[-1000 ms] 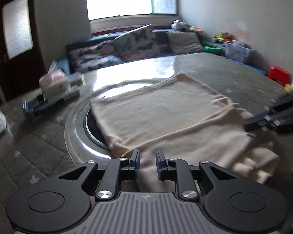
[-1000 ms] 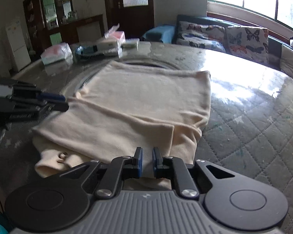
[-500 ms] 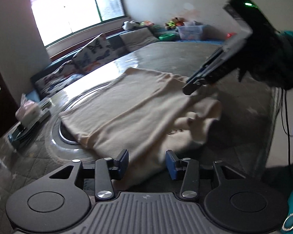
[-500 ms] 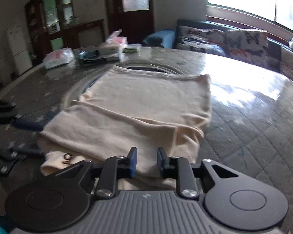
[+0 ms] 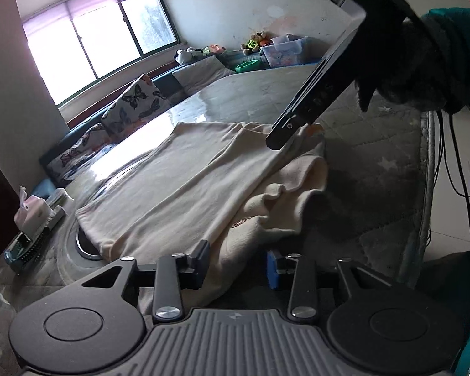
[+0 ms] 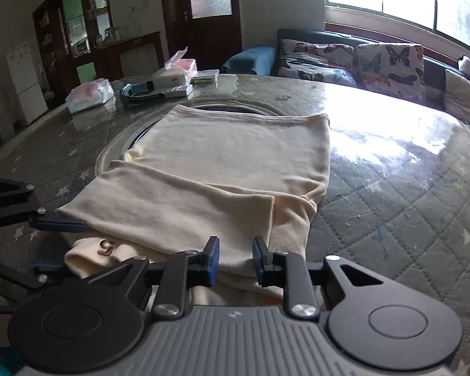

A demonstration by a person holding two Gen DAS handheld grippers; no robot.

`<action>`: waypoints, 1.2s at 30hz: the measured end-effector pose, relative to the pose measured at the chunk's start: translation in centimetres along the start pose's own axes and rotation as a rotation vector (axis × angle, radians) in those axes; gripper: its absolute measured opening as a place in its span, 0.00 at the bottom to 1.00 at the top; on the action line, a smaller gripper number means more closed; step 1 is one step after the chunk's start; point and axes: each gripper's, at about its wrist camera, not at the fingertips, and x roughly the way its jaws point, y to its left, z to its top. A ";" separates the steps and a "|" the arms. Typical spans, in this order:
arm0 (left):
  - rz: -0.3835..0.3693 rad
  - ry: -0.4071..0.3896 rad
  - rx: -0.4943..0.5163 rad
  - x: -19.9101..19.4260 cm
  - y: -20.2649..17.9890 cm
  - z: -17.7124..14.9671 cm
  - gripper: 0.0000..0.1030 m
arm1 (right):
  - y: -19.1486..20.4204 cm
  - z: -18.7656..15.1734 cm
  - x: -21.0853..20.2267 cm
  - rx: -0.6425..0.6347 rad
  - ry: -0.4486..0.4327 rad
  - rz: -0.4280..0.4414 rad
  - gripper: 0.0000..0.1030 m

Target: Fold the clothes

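Two close wrist views, shared cream garment

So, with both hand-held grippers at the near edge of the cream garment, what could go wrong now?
The left hand-held gripper is closing with fabric between its fingers; it may pinch only the top layer of the cream garment, so the fold opens. The right hand-held gripper stands open over several layers. The garment could also slide on the glossy table.

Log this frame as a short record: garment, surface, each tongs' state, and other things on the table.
garment: cream top, partly folded, near edge bunched
surface: quilted grey table cover
left tongs: jaws closing, cloth edge between them, pads not pressing it
right tongs: open over the near folded edge, nothing gripped
clutter: tissue packs and boxes at the far side
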 end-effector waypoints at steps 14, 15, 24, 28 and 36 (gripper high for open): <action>-0.026 -0.041 -0.205 0.9 5.0 2.1 0.09 | 2.3 -1.3 -3.2 -0.270 0.032 0.047 0.51; -0.028 -0.036 -0.210 1.1 5.2 2.2 0.09 | 2.6 -1.4 -3.1 -0.296 0.030 0.055 0.51; -0.052 -0.014 -0.246 1.7 5.7 1.7 0.10 | 3.5 -0.8 0.7 -0.357 0.014 0.082 0.39; -0.057 -0.024 -0.223 1.0 5.2 1.1 0.17 | 3.1 -0.4 1.1 -0.323 0.027 0.102 0.23; -0.010 0.017 -0.072 0.5 3.3 -0.6 0.25 | 1.9 1.0 1.0 -0.221 0.008 0.124 0.13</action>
